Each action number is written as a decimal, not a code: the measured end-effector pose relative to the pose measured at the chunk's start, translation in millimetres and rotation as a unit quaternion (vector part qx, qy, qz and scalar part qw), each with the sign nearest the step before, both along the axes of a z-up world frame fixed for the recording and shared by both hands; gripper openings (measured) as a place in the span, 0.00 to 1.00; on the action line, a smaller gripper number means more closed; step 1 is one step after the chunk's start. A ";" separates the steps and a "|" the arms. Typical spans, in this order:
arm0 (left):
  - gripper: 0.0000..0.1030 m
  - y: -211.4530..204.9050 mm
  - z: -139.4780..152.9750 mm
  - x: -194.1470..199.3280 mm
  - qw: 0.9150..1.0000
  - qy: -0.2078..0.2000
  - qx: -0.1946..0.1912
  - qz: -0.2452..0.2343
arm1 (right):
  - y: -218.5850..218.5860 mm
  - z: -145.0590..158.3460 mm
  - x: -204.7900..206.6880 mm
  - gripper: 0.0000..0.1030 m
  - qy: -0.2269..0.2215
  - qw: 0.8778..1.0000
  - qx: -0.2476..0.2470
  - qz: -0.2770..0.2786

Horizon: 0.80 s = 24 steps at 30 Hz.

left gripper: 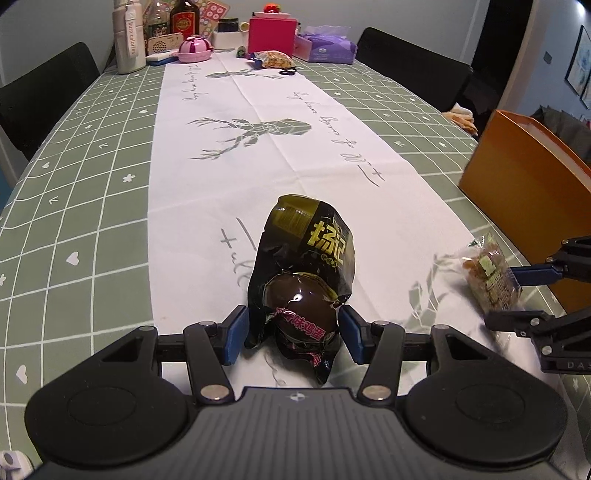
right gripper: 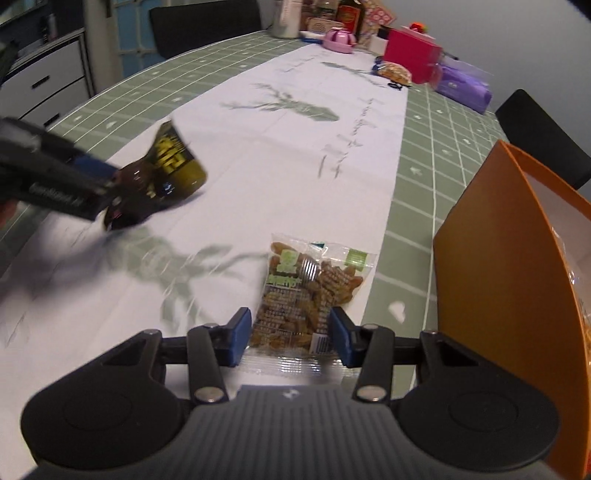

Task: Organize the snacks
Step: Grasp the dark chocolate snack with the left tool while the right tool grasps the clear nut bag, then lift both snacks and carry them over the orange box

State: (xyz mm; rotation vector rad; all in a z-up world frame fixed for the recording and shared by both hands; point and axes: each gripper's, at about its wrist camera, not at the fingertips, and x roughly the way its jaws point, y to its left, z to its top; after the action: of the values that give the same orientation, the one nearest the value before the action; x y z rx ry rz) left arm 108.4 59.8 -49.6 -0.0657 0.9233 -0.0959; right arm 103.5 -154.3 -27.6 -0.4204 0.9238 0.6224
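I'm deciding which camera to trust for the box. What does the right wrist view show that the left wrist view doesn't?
Only the right wrist view looks into the open side of the orange box, with its pale inner wall, and shows white drawers at far left. Only the left wrist view shows the wall pictures at far right. Both show the left gripper shut on the dark egg packet, the right gripper shut on the clear snack bag, and the pink box.
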 end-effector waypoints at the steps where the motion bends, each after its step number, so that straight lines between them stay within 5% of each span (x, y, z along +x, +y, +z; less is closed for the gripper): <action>1: 0.59 -2.5 0.5 -3.3 1.000 0.002 0.001 -0.004 | -2.3 1.3 -4.4 0.45 0.003 1.000 0.002 -0.001; 4: 0.60 -8.6 1.5 -12.5 1.000 0.007 0.004 -0.014 | -7.1 3.9 -8.3 0.59 -0.002 1.000 0.013 -0.011; 7: 0.61 -13.8 3.1 -19.8 1.000 0.010 0.011 -0.019 | -7.2 2.9 -5.6 0.62 -0.013 1.000 0.015 -0.023; 12: 0.77 -20.0 1.3 -23.1 1.000 -0.004 0.014 -0.023 | -7.3 -7.0 1.2 0.68 -0.013 0.998 0.031 -0.052; 16: 0.77 -29.9 -4.7 -21.8 0.998 -0.007 0.048 -0.030 | -8.1 -13.8 6.4 0.63 -0.007 0.997 0.049 -0.061; 18: 0.66 -32.8 -5.1 -21.8 0.998 -0.015 0.053 -0.035 | -7.7 -12.4 10.1 0.52 0.000 0.997 0.054 -0.062; 24: 0.54 -36.6 -4.3 -23.4 0.997 -0.025 0.055 -0.044 | -8.9 -10.7 11.4 0.47 0.012 0.997 0.058 -0.055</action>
State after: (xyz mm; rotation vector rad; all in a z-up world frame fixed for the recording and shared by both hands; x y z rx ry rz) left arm 85.0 23.2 -53.9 0.0799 0.8799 -0.1280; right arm 115.0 -163.1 -38.2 -0.2574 0.9227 0.5782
